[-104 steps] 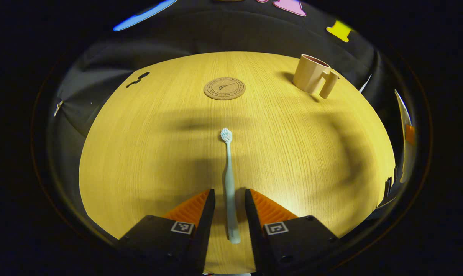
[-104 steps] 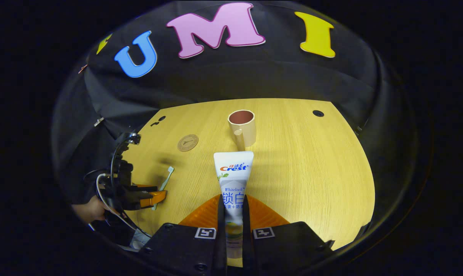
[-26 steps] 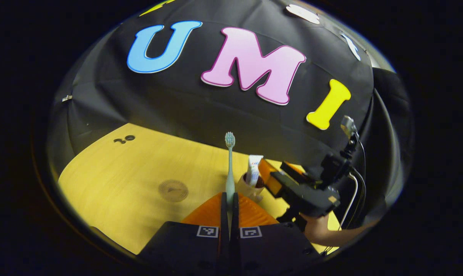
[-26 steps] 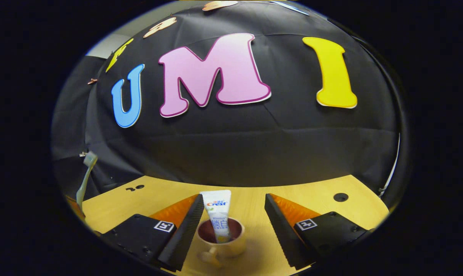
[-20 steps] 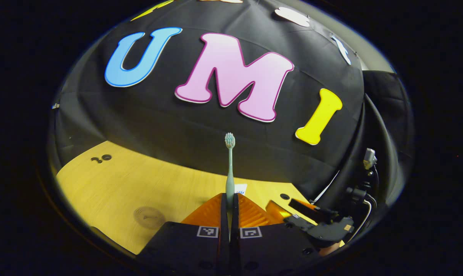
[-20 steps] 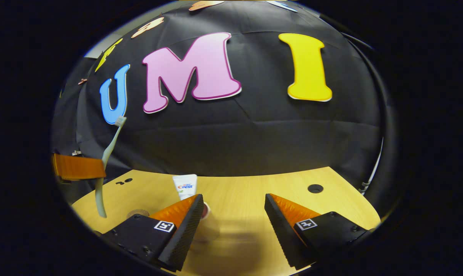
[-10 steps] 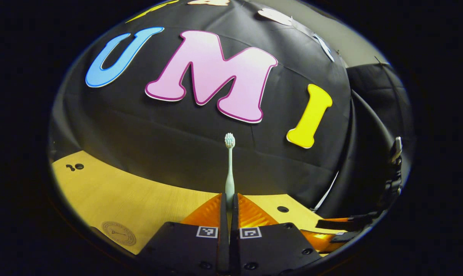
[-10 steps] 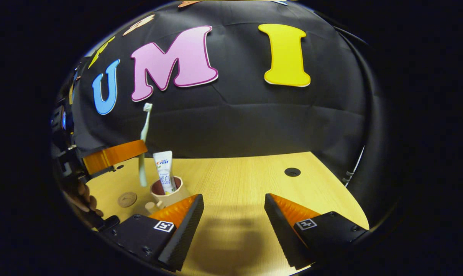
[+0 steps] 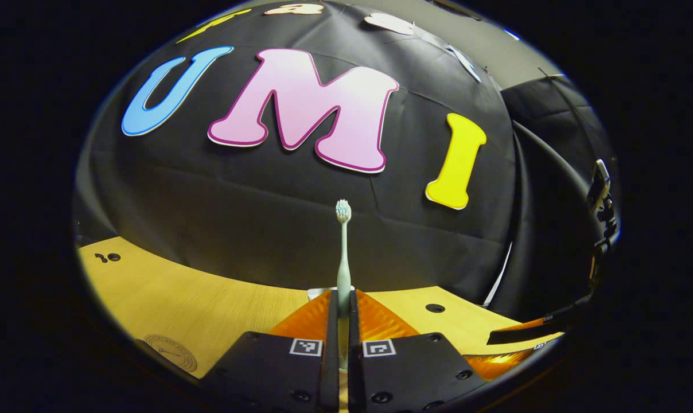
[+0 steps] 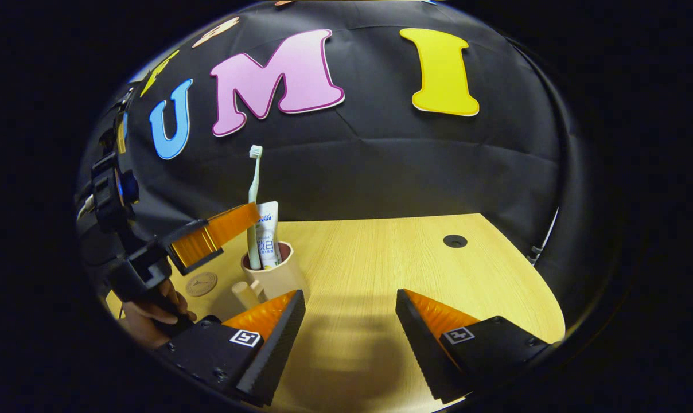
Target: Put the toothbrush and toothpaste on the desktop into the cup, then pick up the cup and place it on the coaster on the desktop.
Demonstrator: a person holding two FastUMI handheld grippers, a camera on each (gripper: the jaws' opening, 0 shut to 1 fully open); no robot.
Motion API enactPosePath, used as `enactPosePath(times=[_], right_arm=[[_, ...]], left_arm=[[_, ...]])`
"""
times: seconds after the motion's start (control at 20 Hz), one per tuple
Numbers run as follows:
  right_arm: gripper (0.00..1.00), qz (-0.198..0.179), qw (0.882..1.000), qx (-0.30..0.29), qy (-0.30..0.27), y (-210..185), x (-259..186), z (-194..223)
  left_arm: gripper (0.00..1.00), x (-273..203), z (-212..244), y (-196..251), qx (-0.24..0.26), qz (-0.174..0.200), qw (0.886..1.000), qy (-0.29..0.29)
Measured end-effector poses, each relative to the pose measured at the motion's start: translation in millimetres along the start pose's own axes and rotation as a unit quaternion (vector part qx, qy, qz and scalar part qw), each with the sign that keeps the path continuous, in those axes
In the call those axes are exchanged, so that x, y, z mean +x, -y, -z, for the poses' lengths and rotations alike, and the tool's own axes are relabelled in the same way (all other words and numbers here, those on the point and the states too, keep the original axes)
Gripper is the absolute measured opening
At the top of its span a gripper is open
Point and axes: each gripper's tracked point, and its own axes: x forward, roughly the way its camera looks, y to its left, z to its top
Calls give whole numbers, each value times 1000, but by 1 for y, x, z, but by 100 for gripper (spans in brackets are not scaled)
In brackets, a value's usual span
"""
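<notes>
Toothbrush (image 9: 343, 252) stands upright, pinched between both fingers of the left tool (image 9: 342, 321); in the right gripper view its handle end (image 10: 253, 206) sits inside the cup (image 10: 272, 274) beside the toothpaste (image 10: 266, 232). The right tool (image 10: 349, 312) hangs released, fingers spread wide over bare worktop (image 10: 392, 264), the cup at its 10 o'clock. The coaster (image 10: 201, 283) lies just beside the cup at 9 o'clock. A hand (image 10: 151, 312) grips the left tool's handle.

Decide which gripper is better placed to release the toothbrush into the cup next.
Left. The left gripper is shut on the toothbrush, whose lower end already sits in the cup beside the toothpaste. The right gripper hangs open, off to one side.
</notes>
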Motion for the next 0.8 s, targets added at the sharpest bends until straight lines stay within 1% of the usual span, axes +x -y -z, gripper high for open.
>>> enactPosePath(times=[0.1, 0.2, 0.25, 0.3, 0.35, 0.4, 0.5, 0.6, 0.7, 0.8], right_arm=[[98, 3, 1000, 3, -1, 3, 2, 0], [98, 6, 1000, 4, -5, 5, 4, 3], [98, 7, 1000, 4, -7, 6, 3, 4], [98, 6, 1000, 5, -7, 6, 2, 4], [98, 5, 1000, 6, -6, 4, 3, 1], [98, 2, 1000, 7, -7, 2, 3, 0], [98, -8, 1000, 10, -11, -6, 5, -4], [98, -20, 999, 14, -21, -17, 8, -10], [97, -32, 999, 15, -34, -28, 12, -17], [98, -43, 997, 24, -52, -39, 18, -23]], left_arm=[[13, -3, 4, 1, -6, 3, 1000, -1], [25, -5, 9, 5, -11, 11, 1000, -11], [37, -8, 12, 3, -9, 9, 1000, -18], [31, -11, 14, 2, -7, 6, 1000, -26], [62, -17, 16, 3, -7, 3, 999, -32], [67, -25, 13, 1, -12, 1, 999, -37], [74, -46, 6, 0, -25, -4, 999, -41], [96, -71, 1, -10, -25, -22, 998, -52], [98, -104, -5, -19, -16, -43, 997, -65], [98, -141, -7, -27, -22, -60, 994, -88]])
